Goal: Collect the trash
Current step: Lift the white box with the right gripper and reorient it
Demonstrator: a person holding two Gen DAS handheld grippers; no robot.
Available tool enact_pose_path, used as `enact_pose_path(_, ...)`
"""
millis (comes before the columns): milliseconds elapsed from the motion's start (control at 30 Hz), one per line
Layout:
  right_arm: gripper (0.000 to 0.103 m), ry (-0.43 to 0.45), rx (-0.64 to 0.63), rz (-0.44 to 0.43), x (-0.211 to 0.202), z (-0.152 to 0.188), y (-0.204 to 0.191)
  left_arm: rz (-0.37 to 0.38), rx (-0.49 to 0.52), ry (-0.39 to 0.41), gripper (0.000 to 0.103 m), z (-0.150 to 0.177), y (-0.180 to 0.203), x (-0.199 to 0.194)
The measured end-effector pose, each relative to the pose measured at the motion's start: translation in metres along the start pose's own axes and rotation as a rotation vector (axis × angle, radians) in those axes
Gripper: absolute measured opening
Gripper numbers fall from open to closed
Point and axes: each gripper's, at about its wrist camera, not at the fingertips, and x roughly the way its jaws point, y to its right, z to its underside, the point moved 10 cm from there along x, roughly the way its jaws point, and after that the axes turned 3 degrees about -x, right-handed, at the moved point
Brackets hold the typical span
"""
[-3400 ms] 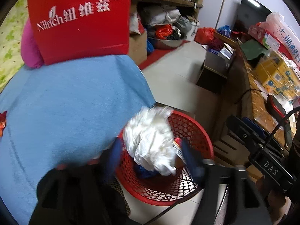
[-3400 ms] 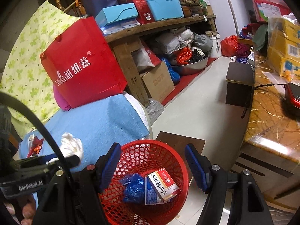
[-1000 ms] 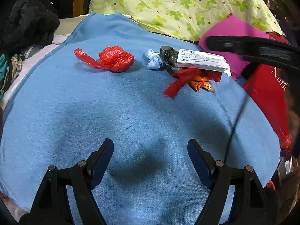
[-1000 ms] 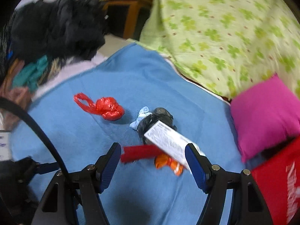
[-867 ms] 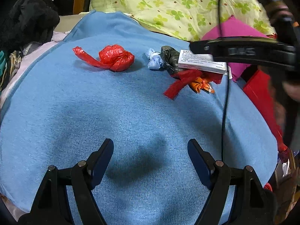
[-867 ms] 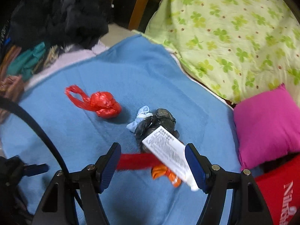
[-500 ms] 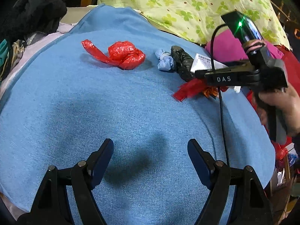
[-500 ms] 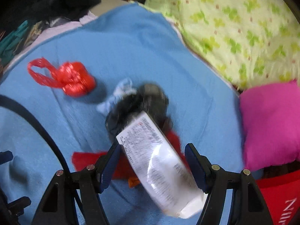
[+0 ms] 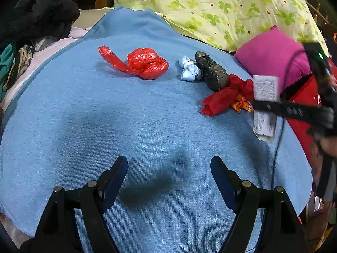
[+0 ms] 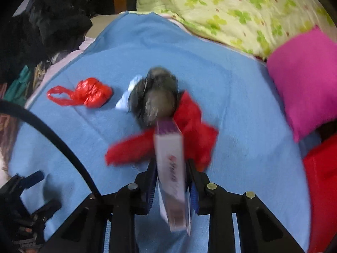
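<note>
Trash lies on a blue blanket [image 9: 105, 126]: a crumpled red plastic bag [image 9: 145, 63], a small pale blue wad [image 9: 189, 71], a black bag [image 9: 212, 73], a red wrapper [image 9: 225, 97] and an orange scrap [image 9: 242, 105]. My right gripper [image 10: 171, 181] is shut on a long white box [image 10: 171, 168], which also shows in the left wrist view [image 9: 264, 105], just in front of the red wrapper [image 10: 189, 135] and the black bag [image 10: 155, 97]. My left gripper [image 9: 168, 179] is open and empty above the blanket's near part.
A pink cushion [image 9: 271, 54] and a green clover-print quilt [image 9: 221, 6] lie behind the trash. A red paper bag [image 9: 305, 105] stands at the right. Dark clothes [image 9: 38, 14] are heaped at the left.
My right gripper has closed on the white box, which was lying across the black bag and red wrapper, and has pulled it toward the blanket's right edge. The left gripper has crept forward.
</note>
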Motion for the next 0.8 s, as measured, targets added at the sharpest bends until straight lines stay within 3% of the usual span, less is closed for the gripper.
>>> enact_pose_path(133, 0.031, -0.008, 0.091, 0.001, 0.001, 0.022, 0.023, -0.009, 0.008, 0.003, 0.081, 0.002, 0.001, -0.002)
enact_pose_path(300, 0.032, 0.028, 0.264, -0.086, -0.008, 0.039, 0.043, -0.017, 0.013, 0.002, 0.081, 0.004, 0.001, -0.002)
enact_pose_path(333, 0.042, 0.028, 0.296, -0.091, -0.008, 0.043, 0.048, -0.018, 0.013, 0.001, 0.081, 0.004, 0.001, -0.002)
enact_pose_path(367, 0.068, 0.025, 0.346, -0.066, -0.006, 0.049, 0.059, -0.017, 0.013, 0.0, 0.081, 0.004, 0.001, -0.002)
enact_pose_path(400, 0.078, 0.03, 0.378, -0.048, -0.006, 0.054, 0.067, -0.016, 0.014, 0.0, 0.081, 0.004, 0.002, -0.002)
enact_pose_path(567, 0.078, 0.075, 0.484, -0.061, -0.009, 0.07, 0.093, -0.013, 0.013, 0.0, 0.081, 0.004, 0.002, -0.002)
enact_pose_path(633, 0.078, 0.078, 0.57, -0.106, -0.008, 0.075, 0.105, -0.011, 0.013, -0.003, 0.081, 0.004, 0.003, -0.001)
enact_pose_path(800, 0.078, 0.085, 0.806, -0.038, -0.007, 0.096, 0.145, -0.015, 0.017, -0.004, 0.081, 0.005, 0.004, -0.001)
